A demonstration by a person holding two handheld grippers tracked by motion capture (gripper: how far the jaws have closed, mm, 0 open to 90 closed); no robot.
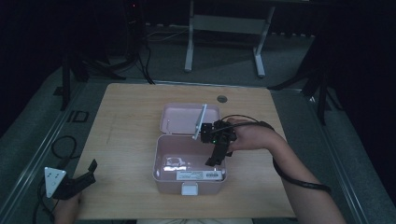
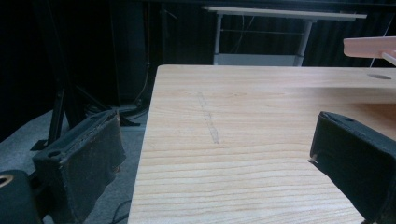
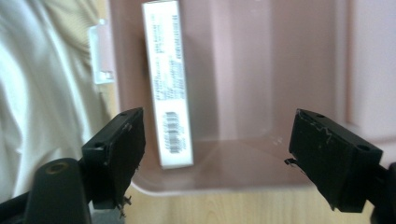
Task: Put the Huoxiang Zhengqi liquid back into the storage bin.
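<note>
My right claw (image 1: pixel 215 156) hangs released over the open pink box (image 1: pixel 161 158) mid-desk (image 1: pixel 126 135), white carton (image 3: pixel 168 84) lying inside. Left claw (image 1: pixel 86 175) released at the desk's near-left corner. Dark room, grey floor (image 1: pixel 224 60).

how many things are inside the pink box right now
2 visible. A flat white labelled carton lies along the front wall of the pink box; a small clear, shiny item sits at the front left. More may hide under the right gripper.

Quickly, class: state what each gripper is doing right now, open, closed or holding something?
Left gripper: open, nothing between its jaws, over the table.
Right gripper: open, holding nothing, above the pink box.
</note>
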